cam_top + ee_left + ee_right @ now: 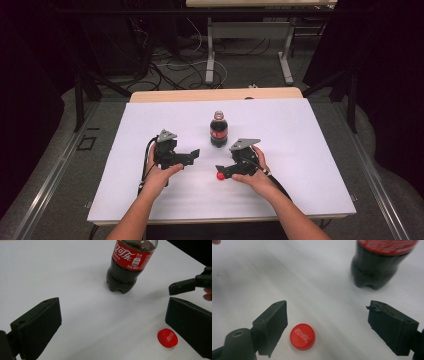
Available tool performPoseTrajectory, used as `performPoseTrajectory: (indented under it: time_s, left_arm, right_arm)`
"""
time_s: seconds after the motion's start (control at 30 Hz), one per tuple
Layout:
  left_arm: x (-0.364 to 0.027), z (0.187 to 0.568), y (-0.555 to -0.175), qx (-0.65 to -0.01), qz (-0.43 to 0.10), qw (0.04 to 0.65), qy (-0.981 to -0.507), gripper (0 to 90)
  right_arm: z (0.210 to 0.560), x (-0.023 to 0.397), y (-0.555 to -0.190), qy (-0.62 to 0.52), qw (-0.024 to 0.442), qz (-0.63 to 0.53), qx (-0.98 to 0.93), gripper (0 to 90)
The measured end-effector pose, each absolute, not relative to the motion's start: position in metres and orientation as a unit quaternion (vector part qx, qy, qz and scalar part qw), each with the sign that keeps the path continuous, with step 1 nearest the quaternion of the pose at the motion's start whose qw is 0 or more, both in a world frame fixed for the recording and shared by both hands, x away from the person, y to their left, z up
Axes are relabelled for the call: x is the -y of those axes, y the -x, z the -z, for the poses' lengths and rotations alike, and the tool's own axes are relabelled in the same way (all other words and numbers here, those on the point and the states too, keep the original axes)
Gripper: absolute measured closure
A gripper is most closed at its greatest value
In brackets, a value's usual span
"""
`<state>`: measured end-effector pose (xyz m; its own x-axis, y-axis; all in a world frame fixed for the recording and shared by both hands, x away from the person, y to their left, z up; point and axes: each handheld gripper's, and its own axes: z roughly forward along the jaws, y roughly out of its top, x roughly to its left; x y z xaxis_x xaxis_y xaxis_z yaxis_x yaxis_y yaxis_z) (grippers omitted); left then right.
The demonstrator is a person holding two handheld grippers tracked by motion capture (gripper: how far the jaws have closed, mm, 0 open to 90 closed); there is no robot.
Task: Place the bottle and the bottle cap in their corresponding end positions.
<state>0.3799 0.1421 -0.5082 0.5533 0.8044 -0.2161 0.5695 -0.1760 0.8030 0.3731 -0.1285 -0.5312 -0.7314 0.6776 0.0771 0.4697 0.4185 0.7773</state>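
White sheeting covers the table [150, 200], with dark floor and loose cables behind its far edge. From the high view, the bottle [218, 130] stands upright and uncapped near the middle, closer to the far edge, and the red cap [219, 176] lies on the sheet nearer the person, just at the tip of the right gripper [221, 170]; the left gripper [192, 154] sits to the bottle's left, apart from it. With the neck open, a careless swing of either hand could knock the bottle over and spill the dark drink across the sheet. In the left gripper view, its jaws stand spread with nothing between them, the bottle [127, 267] ahead and the cap [167, 338] low beside the right-hand jaw, which could flick it toward the near edge; the bottle's top is cut off here. In the right gripper view, the jaws are spread and pinch nothing, with the cap [302, 336] resting flat by the left-hand jaw, off-centre, so closing now would likely push it aside rather than catch it. This view is soft and blurred, and the bottle [374, 267] shows its lower part alone.
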Motion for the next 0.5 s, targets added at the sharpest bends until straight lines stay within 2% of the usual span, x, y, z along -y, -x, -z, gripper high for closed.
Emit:
performPoseTrajectory:
  time_s: [0.3, 0.5]
  left_arm:
    - [-0.153, 0.51, -0.379, -0.468, -0.134, 0.446, -0.752, 0.8]
    - [-0.159, 0.51, -0.377, -0.472, -0.136, 0.442, -0.751, 0.8]
  right_arm:
    - [0.518, 0.157, -0.382, -0.386, 0.151, -0.417, -0.809, 13.3]
    - [0.514, 0.182, -0.382, -0.414, 0.173, -0.414, -0.792, 7.0]
